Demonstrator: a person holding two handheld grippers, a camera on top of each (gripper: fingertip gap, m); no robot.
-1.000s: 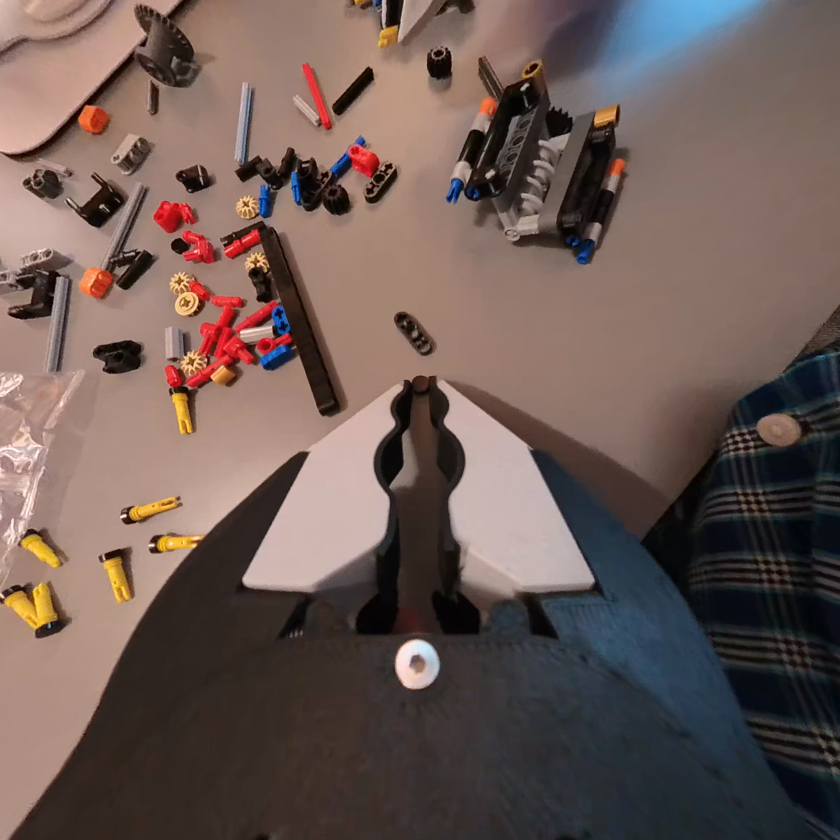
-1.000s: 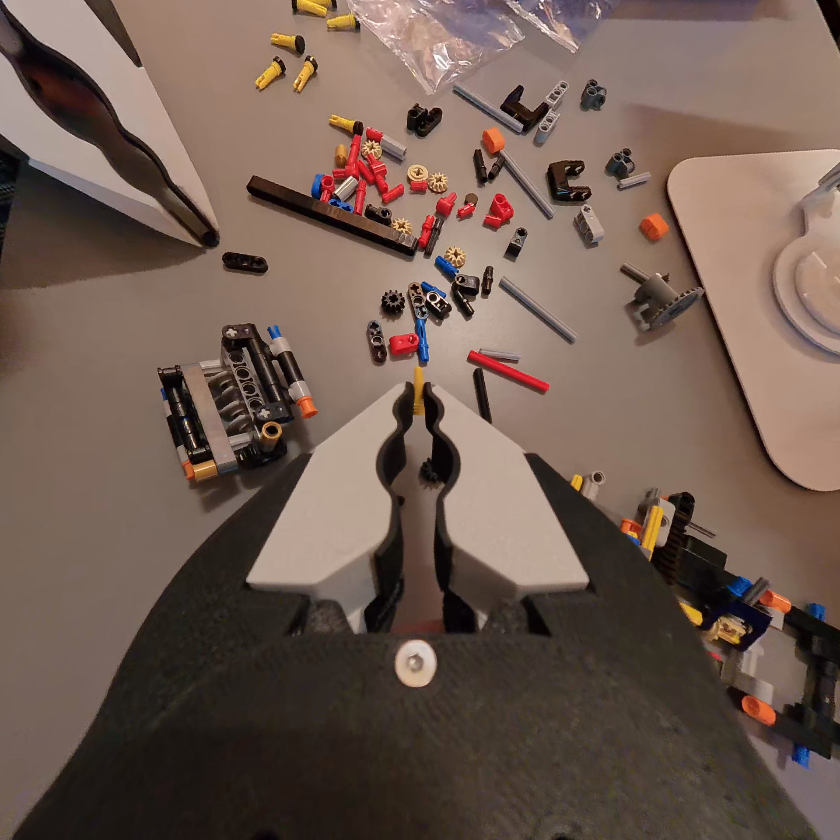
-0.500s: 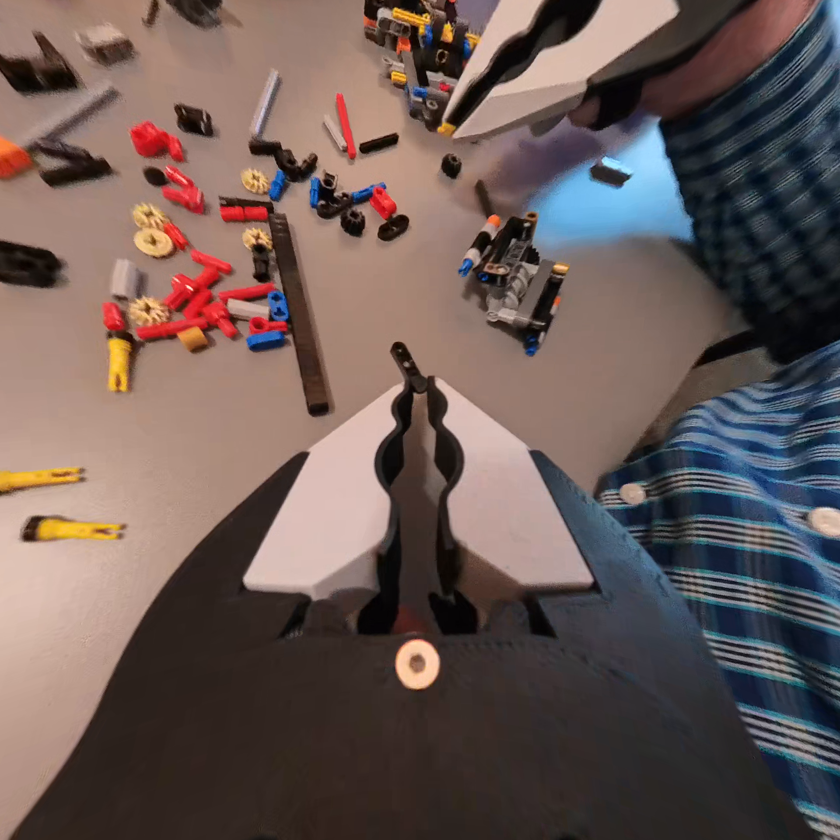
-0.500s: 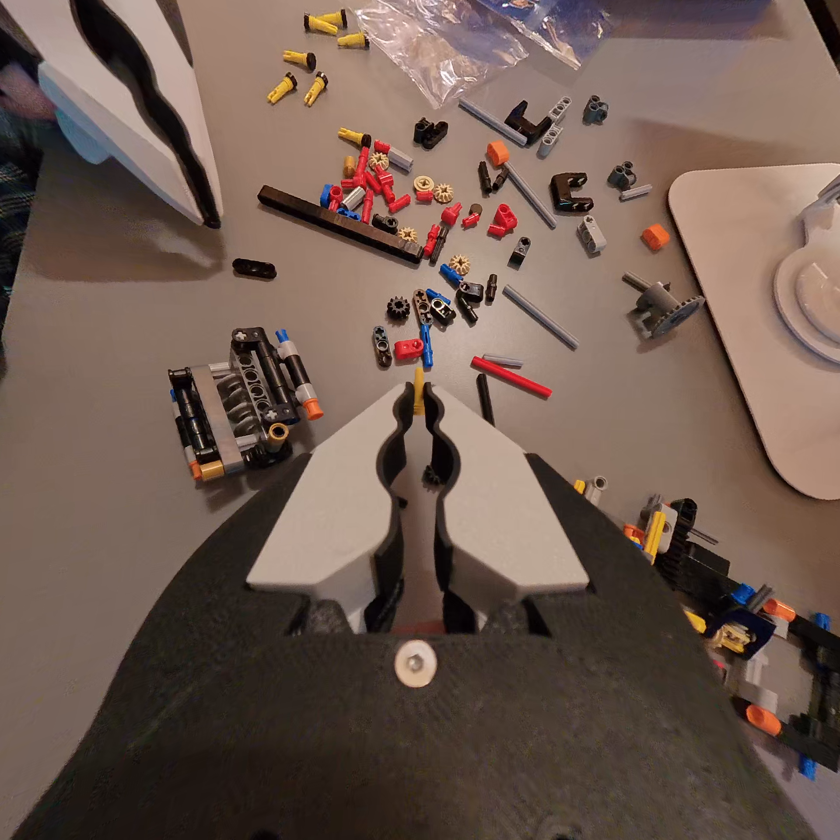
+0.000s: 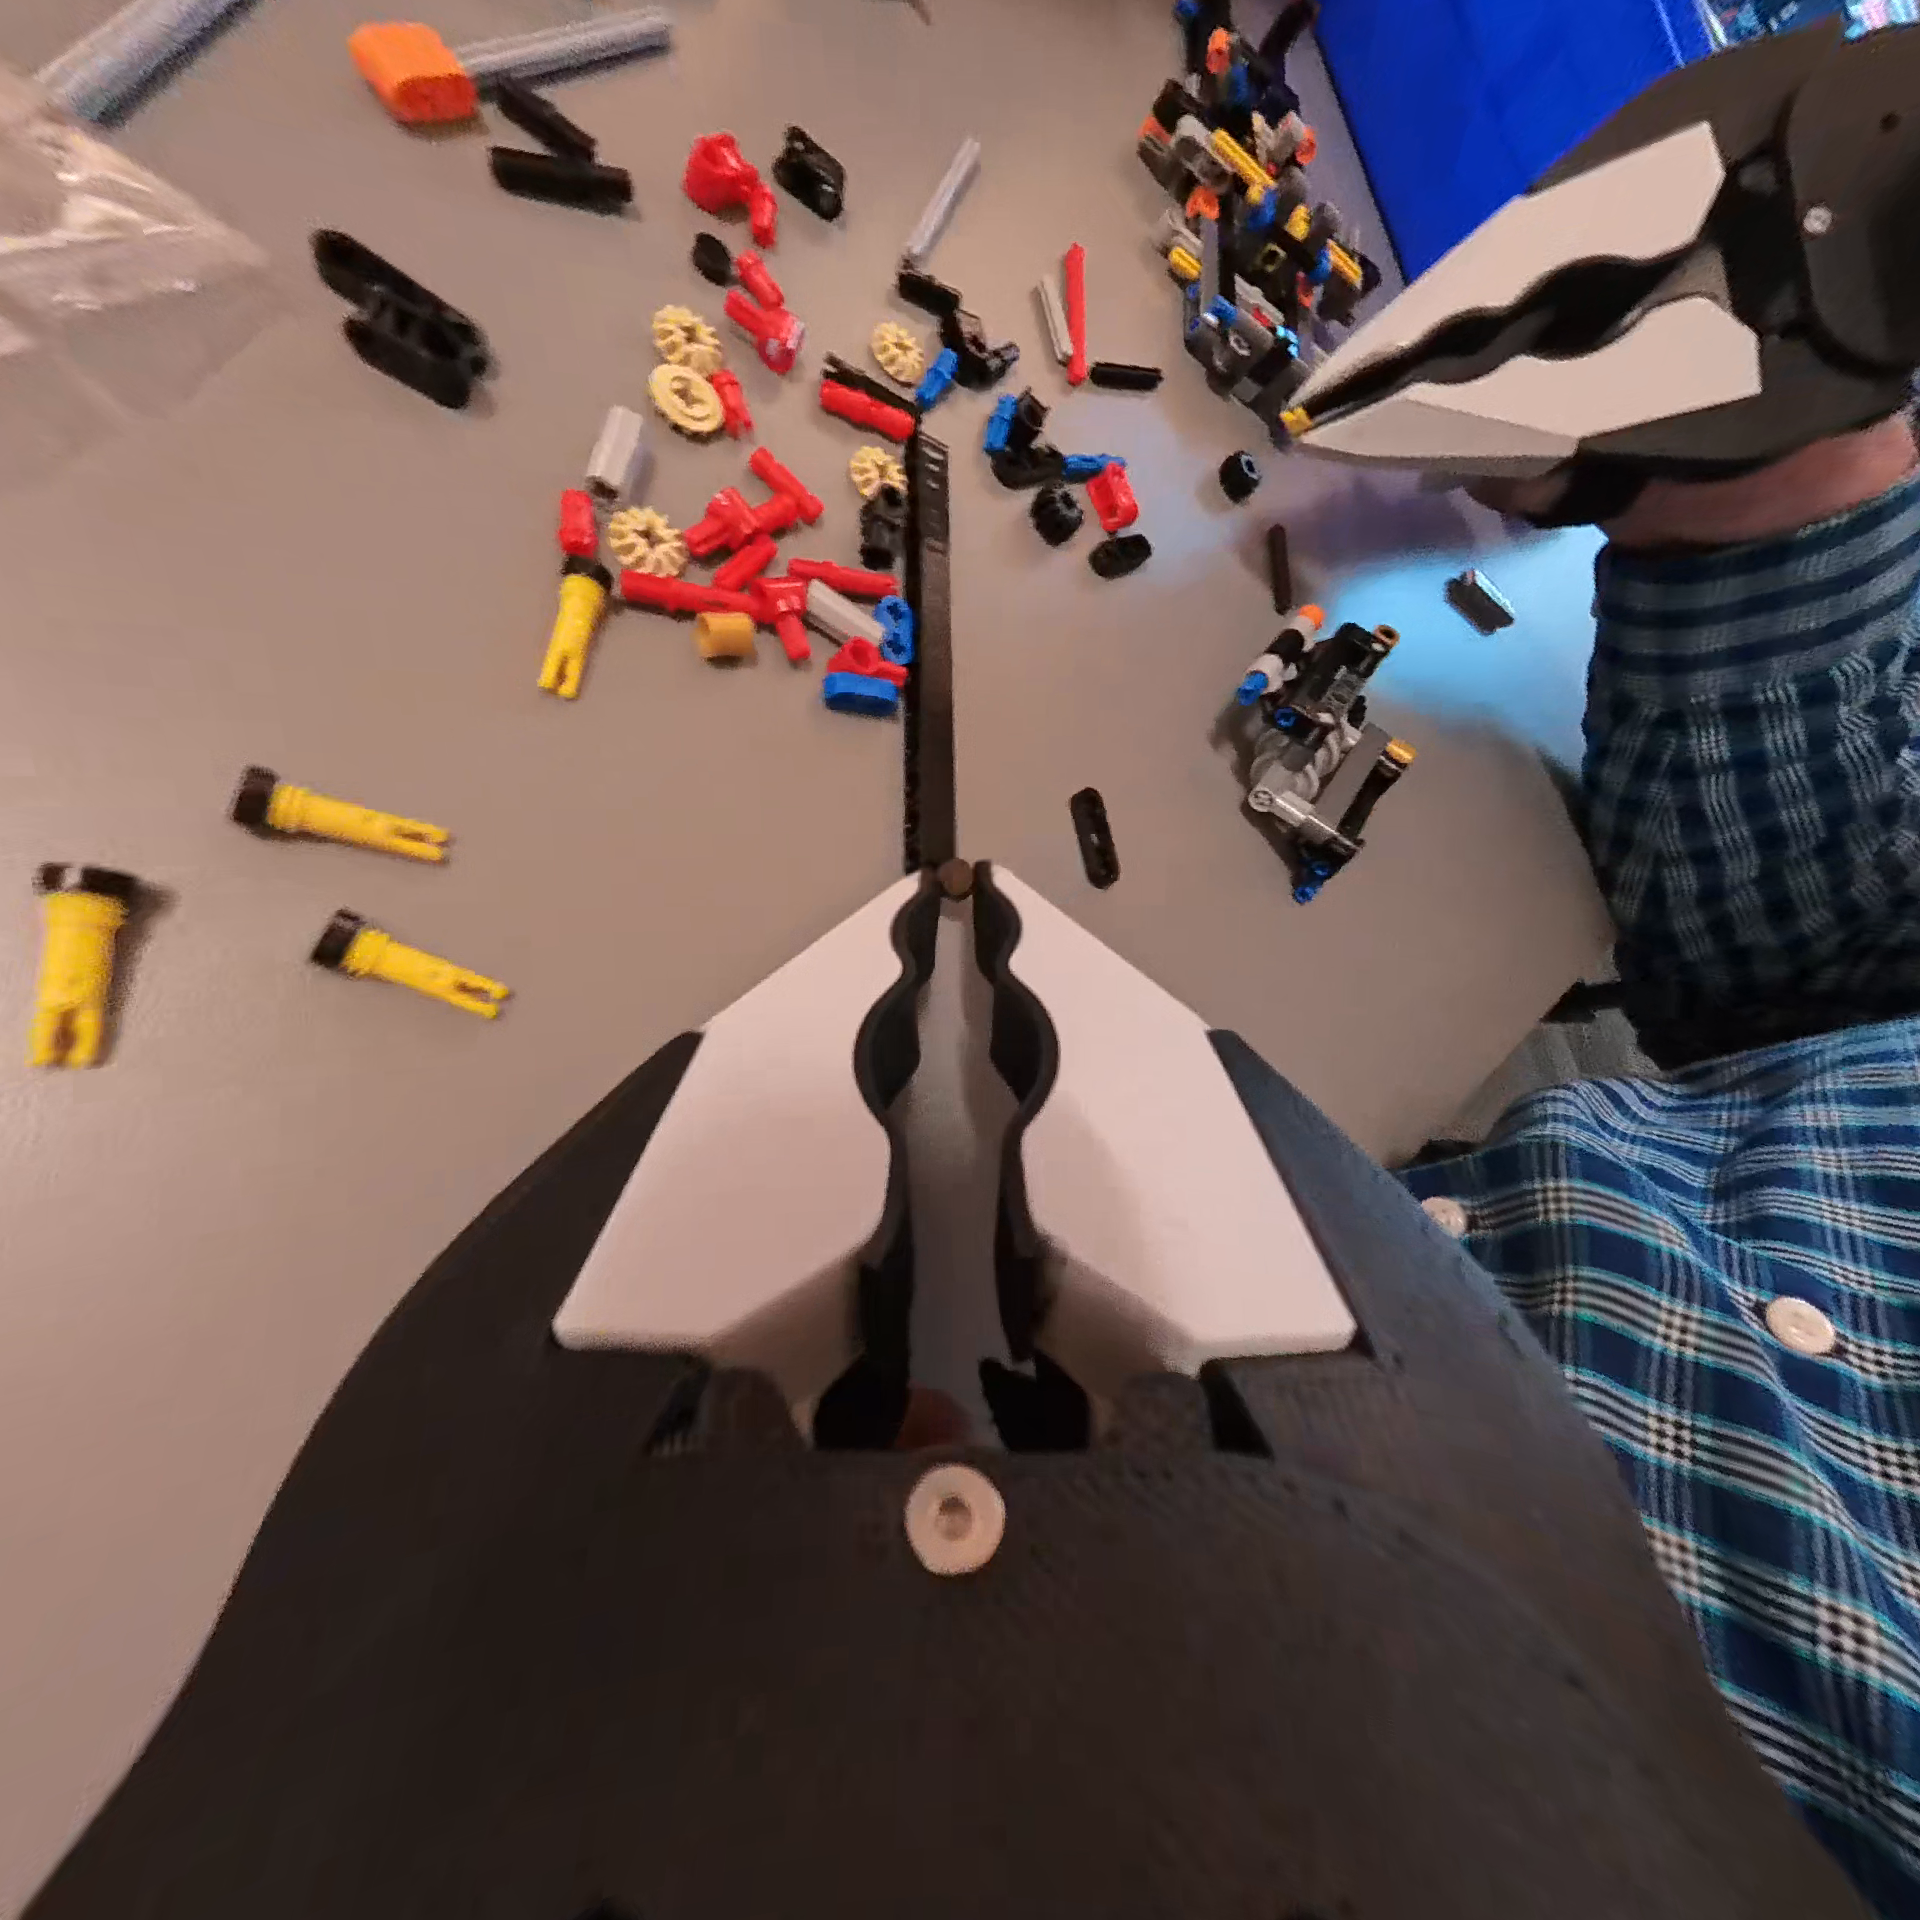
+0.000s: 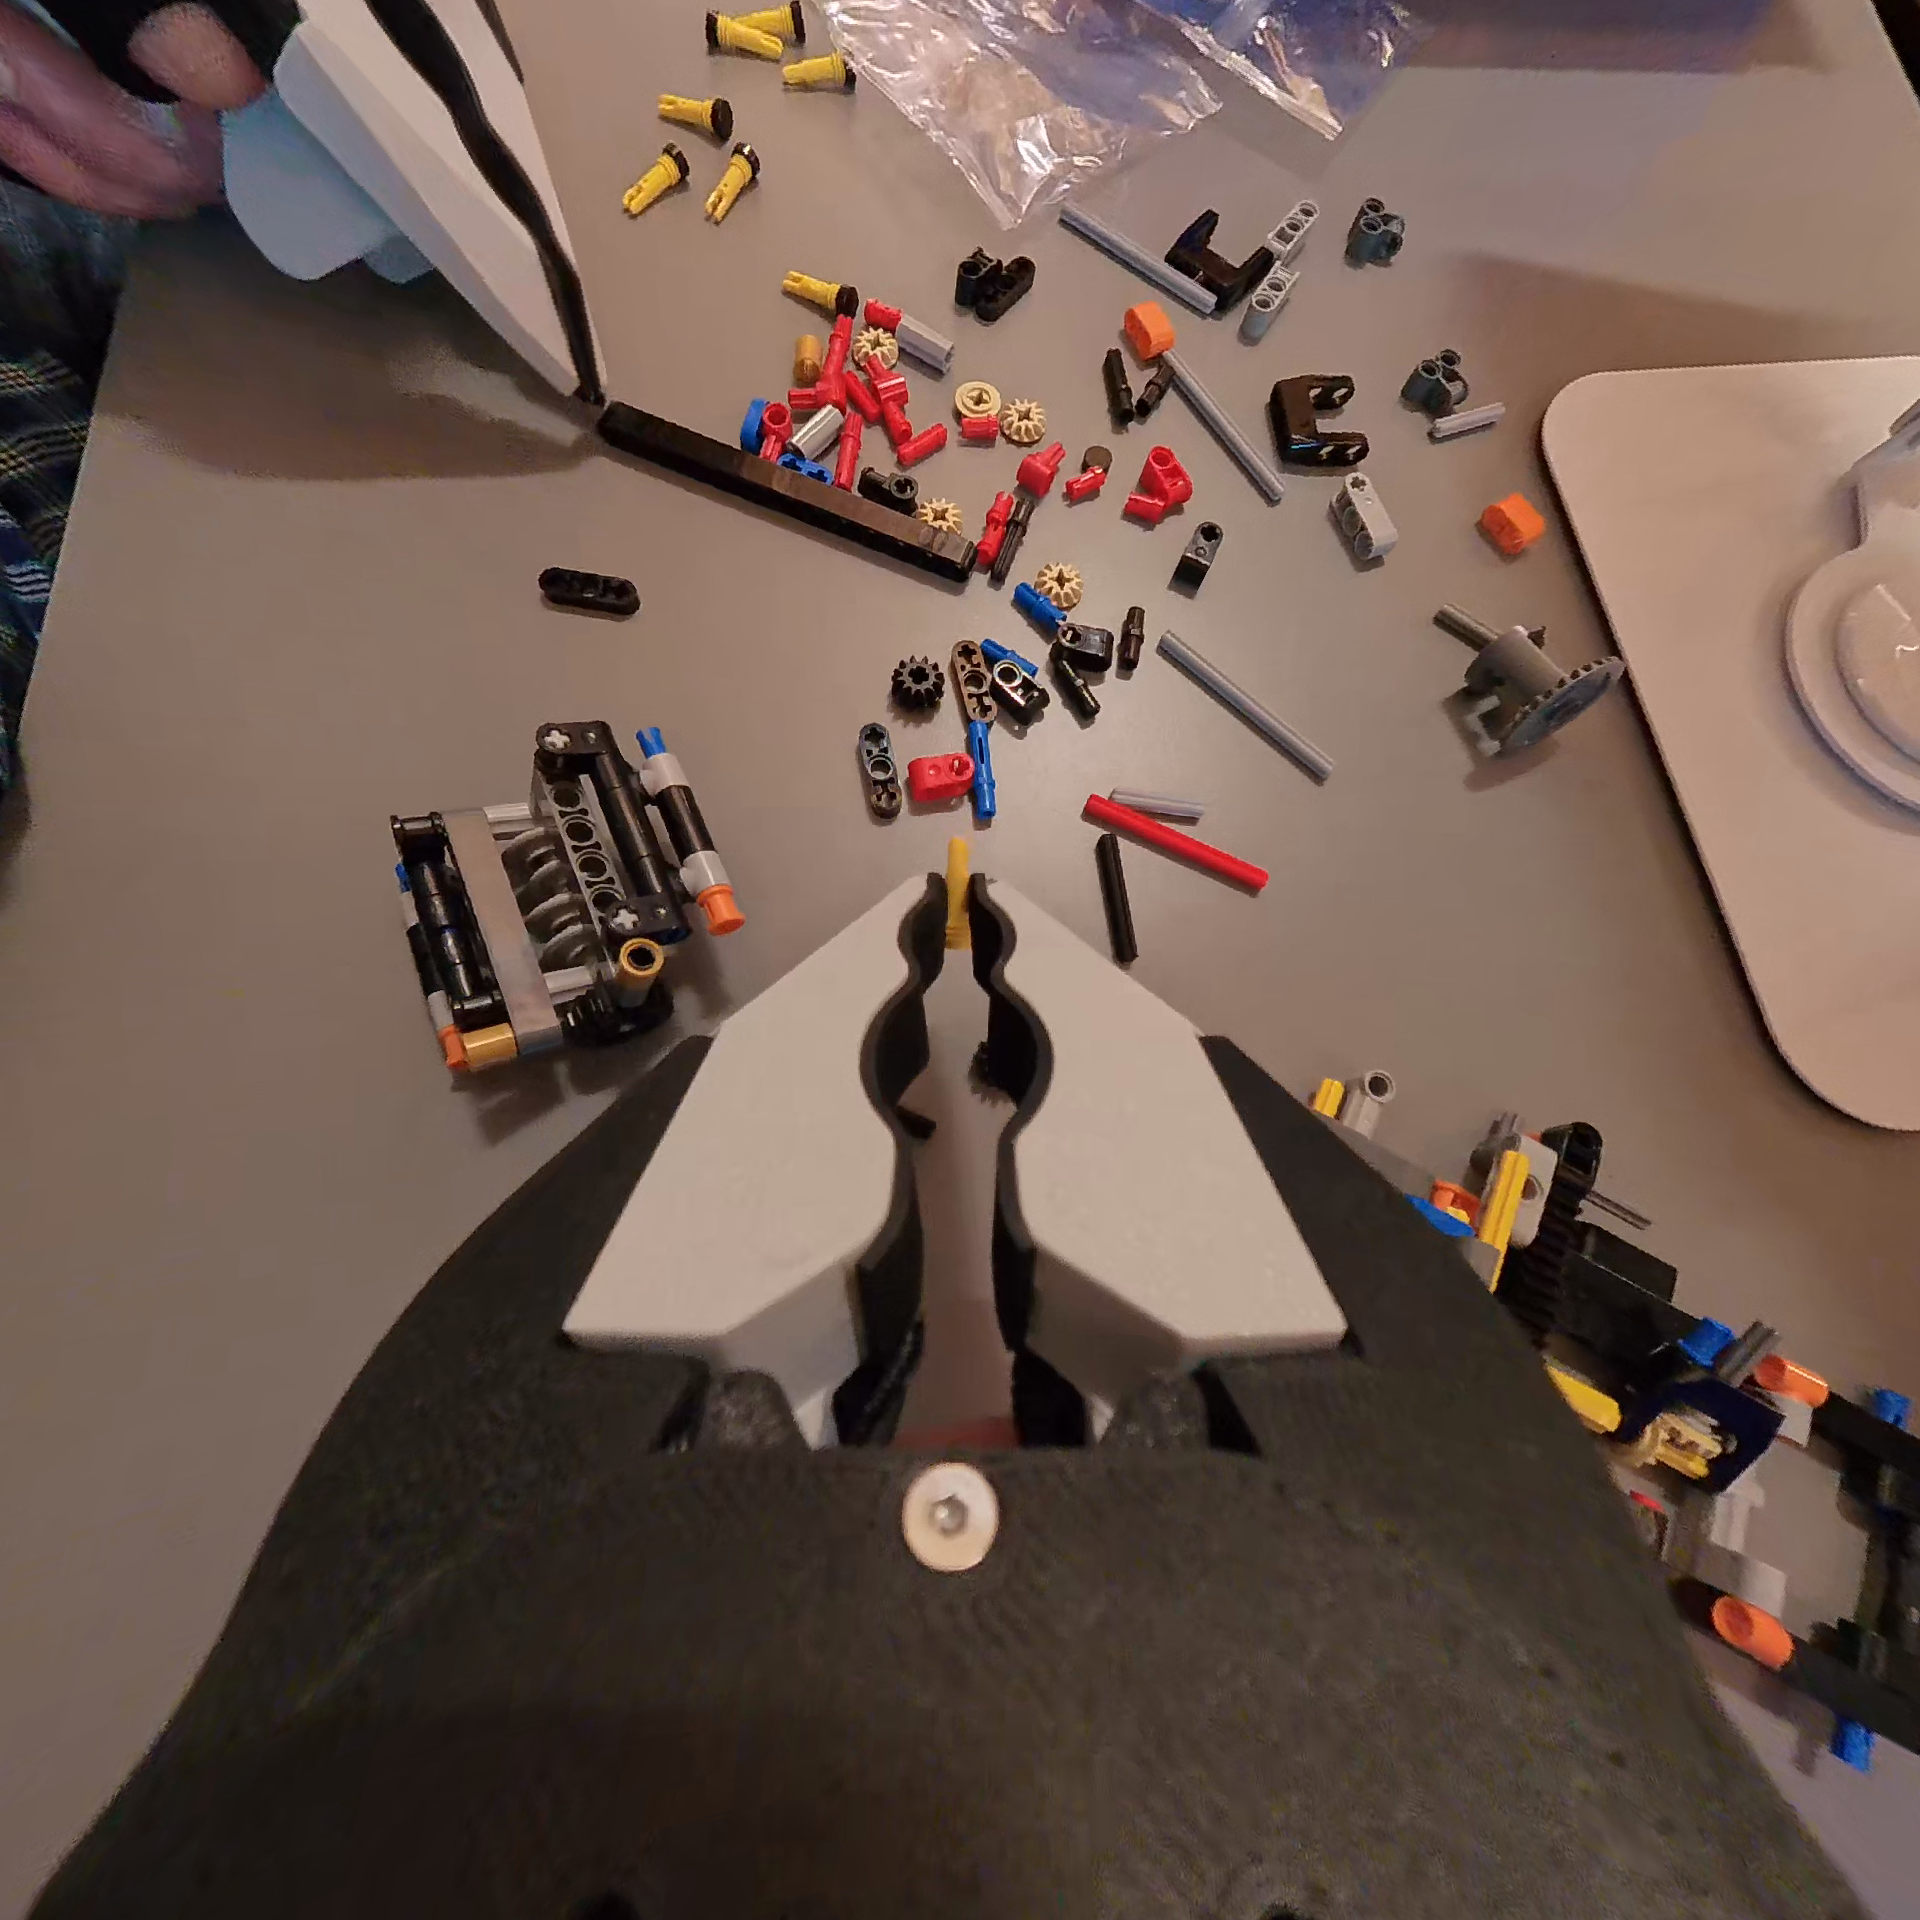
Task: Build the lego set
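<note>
My left gripper [image 5: 954, 883] is shut on a small dark pin [image 5: 954, 878] that shows end-on at its tips. The tips sit at the near end of a long black beam [image 5: 928, 665] on the grey table. In the right wrist view the left gripper [image 6: 590, 387] touches that beam's [image 6: 790, 483] left end. My right gripper [image 6: 957, 883] is shut on a yellow pin [image 6: 957, 891] and hovers above the table near a red connector [image 6: 940, 774]. It also shows in the left wrist view [image 5: 1299, 419]. An engine sub-assembly [image 6: 561, 914] lies left of the right gripper.
Loose red, blue, black and tan parts [image 6: 883, 416] lie scattered behind the beam. A larger chassis assembly [image 6: 1662, 1403] lies at the right, a white board [image 6: 1714, 727] beyond it. A short black liftarm [image 6: 588, 592], yellow pins [image 5: 343, 826], a plastic bag [image 6: 1039, 104] and a plaid sleeve [image 5: 1766, 779] are nearby. My right fingertips sit around 15 centimeters from my left ones. The left gripper is farther from the larger chassis assembly [image 6: 1662, 1403], some 35 centimeters, than the right, some 15 centimeters.
My left gripper has swung left from beside the short black liftarm to the near end of the long black beam. My right gripper has stayed almost still with the yellow pin.
</note>
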